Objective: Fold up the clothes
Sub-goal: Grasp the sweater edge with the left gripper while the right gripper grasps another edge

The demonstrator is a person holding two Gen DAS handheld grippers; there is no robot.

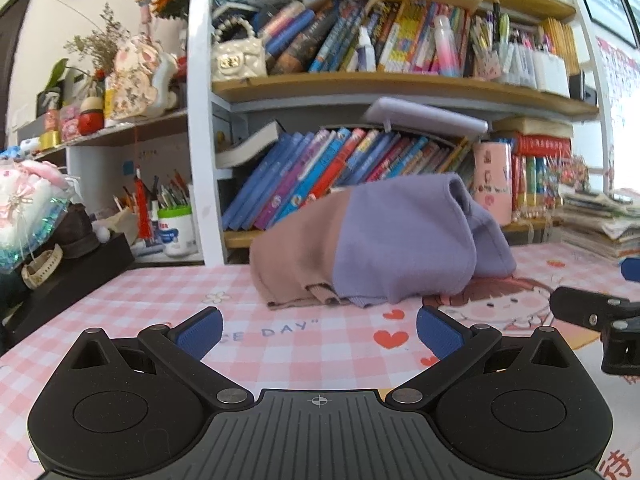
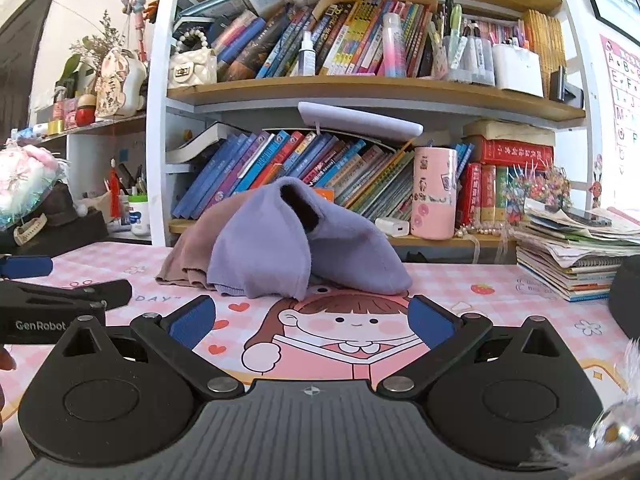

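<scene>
A purple and dusty-pink garment (image 1: 372,244) lies in a loose heap on the pink checked desk mat (image 1: 168,300), toward the back of the desk just in front of the bookshelf (image 2: 360,92), and neither tool touches it. One purple part stands up in a hump with an open, dark-lined cuff or hem at its top, while the pink part sags to the left and its ribbed edge rests on the mat; that slack, rumpled shape suggests the piece has not been spread flat, so the folding looks to be at its very start. The left gripper (image 1: 318,330) sits low over the mat, short of the garment, with its blue-padded fingers (image 1: 200,330) spread wide and nothing between them. The right gripper (image 2: 312,316) is in the same posture, fingers released and empty, above the cartoon girl printed on the mat (image 2: 340,332). Each tool shows at the edge of the other's view, so the two are held side by side, both facing the cloth; that pairing probably serves a two-handed pick, one tool for each side of the heap. The wide spread of the pads fits an approach to thick, soft fabric. A likely first need is to find two edges or corners of the cloth, since the heap hides most of them. A stack of books (image 2: 572,268) lies to the right, clear of the cloth.
</scene>
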